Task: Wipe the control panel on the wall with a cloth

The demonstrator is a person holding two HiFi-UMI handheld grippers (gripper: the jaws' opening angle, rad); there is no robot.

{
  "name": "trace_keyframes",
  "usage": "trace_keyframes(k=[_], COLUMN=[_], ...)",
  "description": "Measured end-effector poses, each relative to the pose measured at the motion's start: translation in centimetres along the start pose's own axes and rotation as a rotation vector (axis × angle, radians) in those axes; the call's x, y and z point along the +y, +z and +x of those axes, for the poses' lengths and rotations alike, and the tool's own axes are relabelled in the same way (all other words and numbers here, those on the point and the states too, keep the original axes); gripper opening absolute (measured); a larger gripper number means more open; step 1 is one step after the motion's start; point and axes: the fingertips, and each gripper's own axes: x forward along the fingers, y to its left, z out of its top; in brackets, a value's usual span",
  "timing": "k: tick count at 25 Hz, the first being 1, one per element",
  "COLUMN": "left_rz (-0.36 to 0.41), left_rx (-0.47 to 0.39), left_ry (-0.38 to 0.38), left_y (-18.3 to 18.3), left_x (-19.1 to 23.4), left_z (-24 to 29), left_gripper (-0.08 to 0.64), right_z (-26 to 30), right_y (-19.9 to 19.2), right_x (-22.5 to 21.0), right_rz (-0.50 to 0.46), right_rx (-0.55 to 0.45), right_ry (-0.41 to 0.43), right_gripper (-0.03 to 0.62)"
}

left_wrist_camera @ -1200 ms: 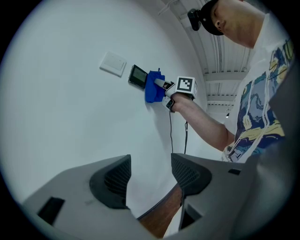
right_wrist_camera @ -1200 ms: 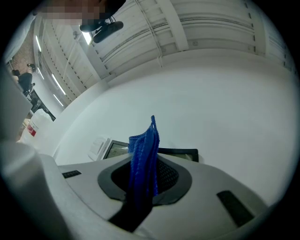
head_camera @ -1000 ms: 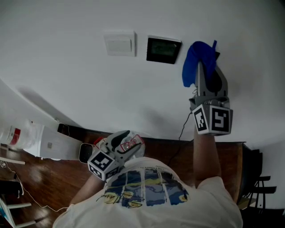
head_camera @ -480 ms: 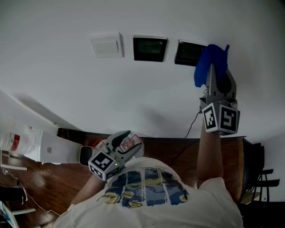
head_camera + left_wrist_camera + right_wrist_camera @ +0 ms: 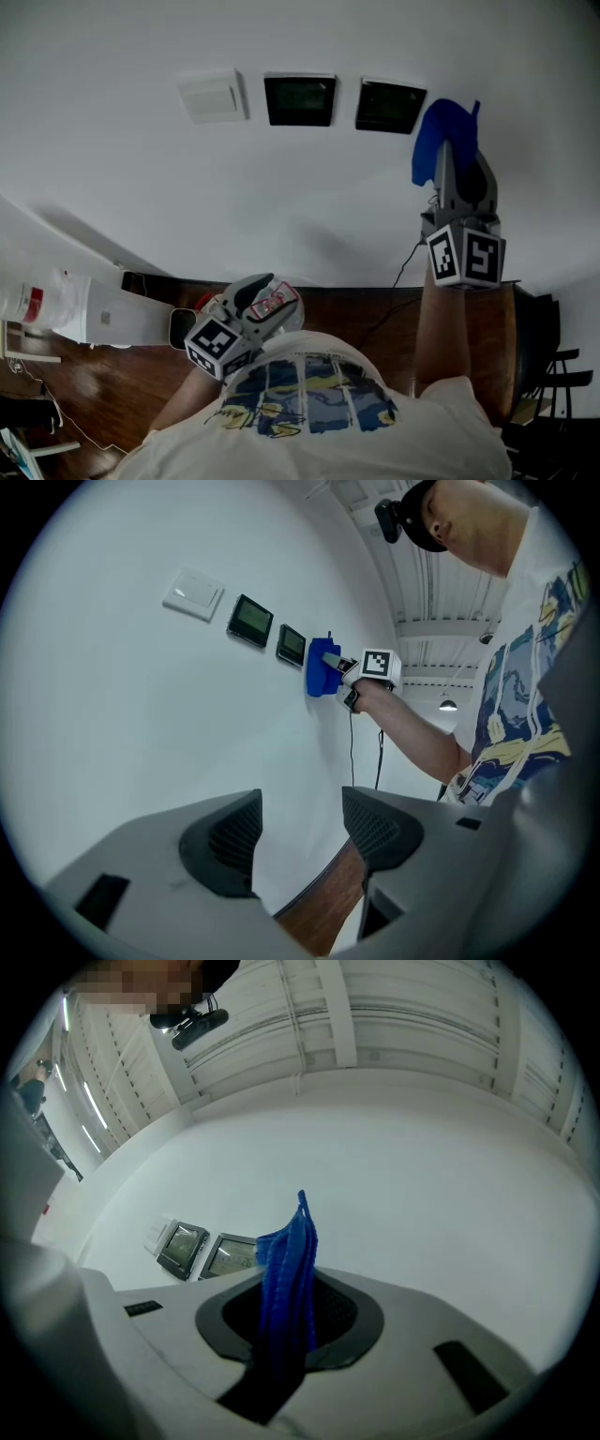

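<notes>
Blue cloth (image 5: 435,127) is clamped in the right claw (image 5: 455,155) and has been slid off the control panel (image 5: 389,105), which was covered a second ago and is now bared just beside it. One pass is judged done. Well below the panel, the left claw (image 5: 298,832) is held apart, empty.

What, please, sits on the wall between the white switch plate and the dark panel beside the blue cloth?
Another dark panel sits there, clearest in the head view.
</notes>
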Motion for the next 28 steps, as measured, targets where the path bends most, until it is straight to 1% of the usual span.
trace_keyframes(k=[7,13,18,24,28], left_rz=[-0.016,-0.018,0.005,0.007,0.052], left_rx=[-0.009,-0.024,-0.04,-0.083,-0.081], left_ry=[0.021,0.054,0.093,0.157,0.194], left_y=[0.7,0.8,1.4,3.4,3.7], left_x=[0.0,0.4,0.9,1.1,1.1], left_z=[0.0,0.0,-0.1,-0.2,-0.2], left_gripper=[0.242,0.242,0.242,0.242,0.242], right_z=[-2.7,-6.5,-10.9,-15.3,-16.6], right_y=[-0.7,-1.2,-2.3,-5.0,-5.3], right_x=[0.7,1.8,3.1,3.6,3.4], right_rz=[0.037,0.063,0.088,0.146,0.158], right_rx=[0.024,0.032,0.057,0.154,0.164], right_ry=[0.02,0.053,0.103,0.149,0.176], right_gripper=[0.097,0.096,0.095,0.095,0.095])
